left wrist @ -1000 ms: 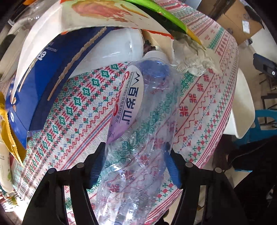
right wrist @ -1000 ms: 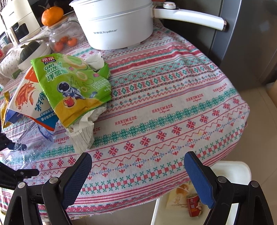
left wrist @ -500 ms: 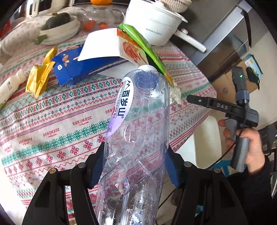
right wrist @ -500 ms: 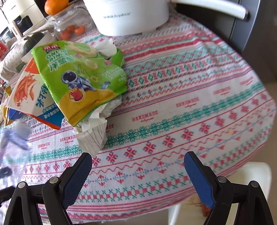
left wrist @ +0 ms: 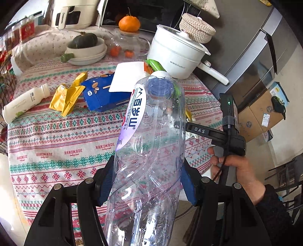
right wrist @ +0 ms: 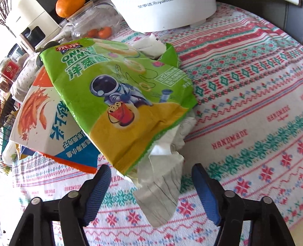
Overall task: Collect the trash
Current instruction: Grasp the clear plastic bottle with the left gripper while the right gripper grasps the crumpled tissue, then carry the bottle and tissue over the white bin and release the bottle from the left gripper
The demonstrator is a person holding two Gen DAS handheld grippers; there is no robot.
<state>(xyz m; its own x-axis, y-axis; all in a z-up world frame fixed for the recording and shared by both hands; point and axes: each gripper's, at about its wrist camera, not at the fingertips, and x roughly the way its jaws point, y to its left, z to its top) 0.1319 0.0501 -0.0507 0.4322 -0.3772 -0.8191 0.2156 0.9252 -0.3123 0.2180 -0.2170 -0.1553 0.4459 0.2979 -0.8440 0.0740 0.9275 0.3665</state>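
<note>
My left gripper (left wrist: 147, 181) is shut on a clear empty water bottle (left wrist: 149, 151) with a white and purple label, held up off the patterned tablecloth (left wrist: 56, 136). My right gripper (right wrist: 151, 185) is open, its fingers either side of a crumpled white tissue (right wrist: 161, 181) that lies under a green onion-ring snack bag (right wrist: 117, 98). A white and orange snack bag (right wrist: 43, 121) lies beneath that. In the left wrist view I also see a yellow wrapper (left wrist: 64, 96), a blue carton (left wrist: 100, 94), a small white bottle (left wrist: 22, 102) and the right gripper's body (left wrist: 227, 130) in a hand.
A white electric pot (left wrist: 176, 54), a glass jar with tangerines (left wrist: 125, 47), a bowl with a green squash (left wrist: 85, 47) and an air fryer (left wrist: 70, 15) stand at the table's back. A grey fridge (left wrist: 255, 62) and cardboard boxes (left wrist: 263, 115) are at the right.
My left gripper has lifted the bottle off the table and pulled back, widening the view. My right gripper has moved forward and left, closing in around the tissue under the green bag.
</note>
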